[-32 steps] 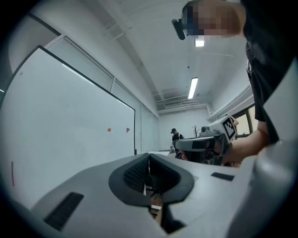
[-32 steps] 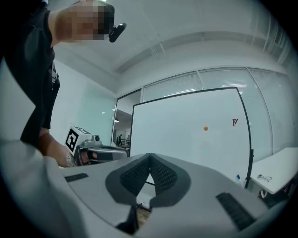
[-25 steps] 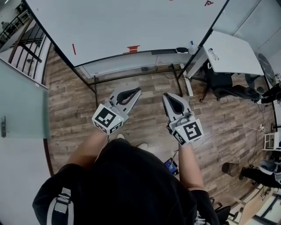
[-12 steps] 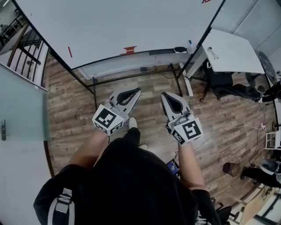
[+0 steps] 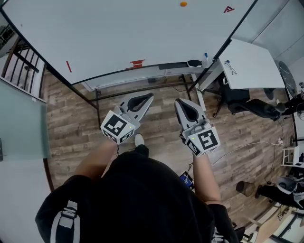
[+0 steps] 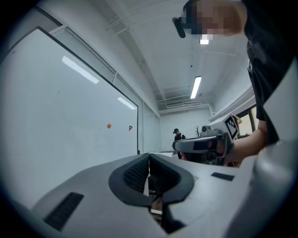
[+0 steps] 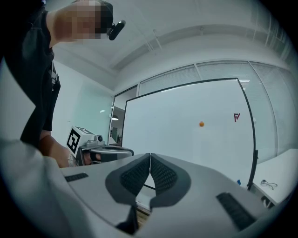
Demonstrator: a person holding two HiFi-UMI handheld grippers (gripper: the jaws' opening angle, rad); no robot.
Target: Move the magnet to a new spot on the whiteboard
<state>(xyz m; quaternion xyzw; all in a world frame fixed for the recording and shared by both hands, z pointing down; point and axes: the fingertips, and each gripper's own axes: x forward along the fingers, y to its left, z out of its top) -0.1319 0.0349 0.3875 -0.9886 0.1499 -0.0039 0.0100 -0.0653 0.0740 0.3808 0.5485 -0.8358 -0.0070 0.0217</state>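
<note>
A large whiteboard [image 5: 118, 33] on a black stand faces me. A small orange round magnet [image 5: 183, 4] sticks high on it, right of centre; the magnet [image 7: 201, 124] also shows in the right gripper view and the magnet [image 6: 109, 125] in the left gripper view. My left gripper [image 5: 150, 97] and right gripper [image 5: 178, 102] are held level side by side over the wooden floor, well short of the board. Both are shut with nothing between the jaws. The left gripper [image 6: 149, 155] and right gripper [image 7: 150, 155] show their pads meeting at the tips.
A red triangle mark [image 5: 229, 9] sits near the board's right edge. The board's tray [image 5: 156, 69] carries a red eraser [image 5: 137, 63] and a dark one [image 5: 194, 63]. A white desk [image 5: 249, 59] and black chair [image 5: 247, 102] stand right. A glass partition [image 5: 21, 118] stands left.
The whiteboard has slid down and grown in the head view as I stepped toward it; the orange magnet has come into view at the top. Both grippers stay shut.
</note>
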